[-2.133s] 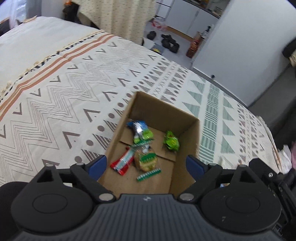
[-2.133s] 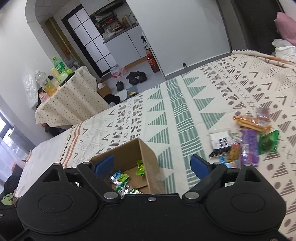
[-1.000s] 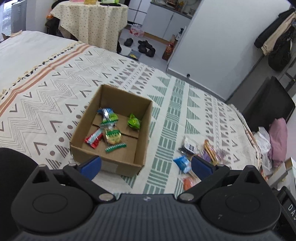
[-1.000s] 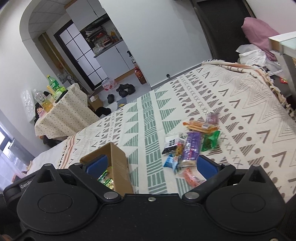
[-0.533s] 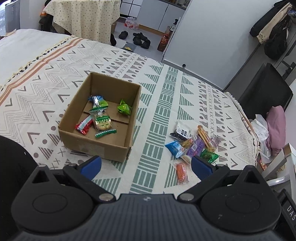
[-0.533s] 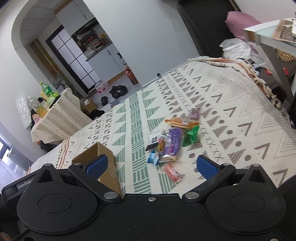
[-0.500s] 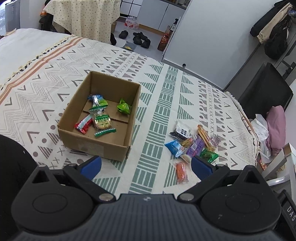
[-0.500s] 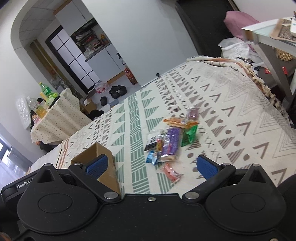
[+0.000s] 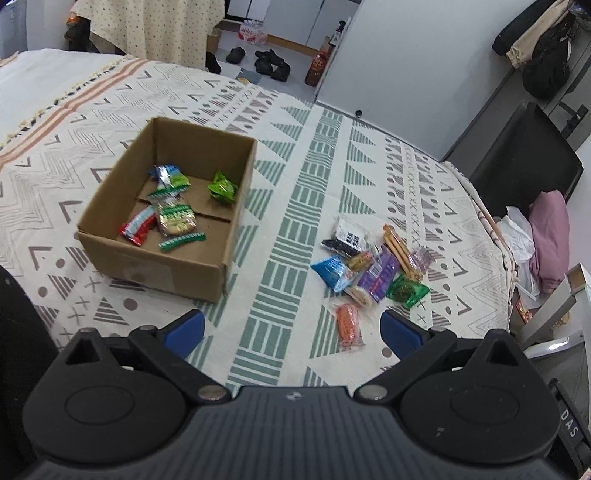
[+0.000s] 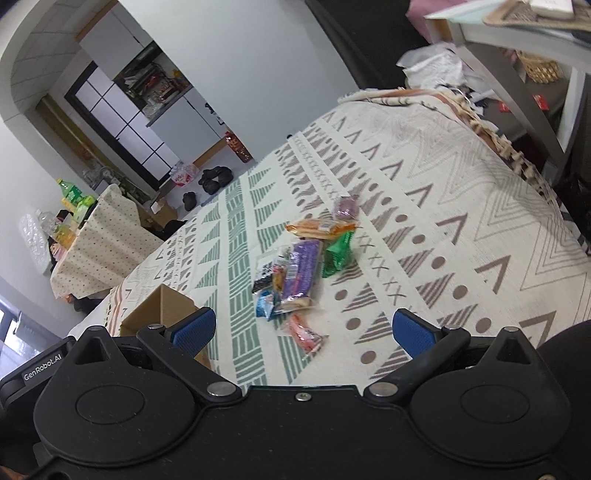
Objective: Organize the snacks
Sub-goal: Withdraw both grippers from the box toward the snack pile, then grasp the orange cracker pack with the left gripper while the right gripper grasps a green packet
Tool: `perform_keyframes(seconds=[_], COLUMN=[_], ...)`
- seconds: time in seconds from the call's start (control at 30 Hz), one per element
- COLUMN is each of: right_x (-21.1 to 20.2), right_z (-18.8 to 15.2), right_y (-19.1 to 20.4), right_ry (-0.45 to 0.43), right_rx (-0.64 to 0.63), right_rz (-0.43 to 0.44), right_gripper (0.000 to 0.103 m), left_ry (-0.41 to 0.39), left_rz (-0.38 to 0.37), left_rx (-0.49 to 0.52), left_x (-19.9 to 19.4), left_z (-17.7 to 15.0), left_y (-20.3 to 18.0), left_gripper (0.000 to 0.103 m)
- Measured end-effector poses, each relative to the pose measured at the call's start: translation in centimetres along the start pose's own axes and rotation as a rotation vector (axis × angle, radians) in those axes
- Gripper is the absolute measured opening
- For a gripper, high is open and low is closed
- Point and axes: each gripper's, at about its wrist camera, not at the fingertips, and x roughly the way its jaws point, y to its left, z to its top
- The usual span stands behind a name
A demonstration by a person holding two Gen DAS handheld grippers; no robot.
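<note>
An open cardboard box point(image 9: 110, 199) sits on the patterned bedspread point(image 9: 295, 184) and holds several snack packets point(image 9: 173, 218). To its right lies a loose pile of snacks point(image 9: 373, 269), with an orange packet point(image 9: 348, 325) nearest me. My left gripper point(image 9: 291, 328) is open and empty, above the bed in front of the box and pile. My right gripper point(image 10: 303, 326) is open and empty, with the snack pile point(image 10: 303, 266) and orange packet point(image 10: 304, 334) just beyond its fingertips. The box corner point(image 10: 159, 310) shows at its left.
The bed edge drops off at right near a black chair point(image 9: 524, 162) and pink clothes point(image 9: 550, 236). A side table point(image 10: 517, 33) stands past the bed's right side. Shoes point(image 9: 266, 62) lie on the floor beyond the bed, near a cloth-covered table point(image 10: 99, 243).
Both grippers have pulled back and swung right from over the box. The snack pile has come into view in both. Both stay open and empty.
</note>
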Motion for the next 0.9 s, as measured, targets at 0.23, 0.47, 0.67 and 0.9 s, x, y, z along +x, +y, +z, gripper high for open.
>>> perform_keyframes(seconds=[0.23, 0.47, 0.67, 0.9], right_x=[1.2, 3.7, 5.5, 7.7], right_z=[0.0, -0.4, -0.2, 1.3], right_y=[-1.8, -3.6, -4.0, -4.8], right_ry=[-0.005, 0.055, 0.08, 0.061], right_rx=[0.028, 0.075, 0.086, 0.109], right_rz=[-0.001, 0.002, 0.015, 0.033], right_gripper=[0.094, 0.079, 0.079, 0.079], left_ry=[0.017, 0.067, 0.112, 0.159], left_rz=[-0.011, -0.022, -0.028, -0.016], left_rx=[0.017, 0.006, -0.013, -0.047], left_x=[1.9, 5.0, 7.9, 11.8], left_z=[-0.3, -0.7, -0.8, -0.9], left_y=[-1.1, -2.0, -3.0, -4.3], left_gripper=[0.096, 0.081, 0.067, 0.055])
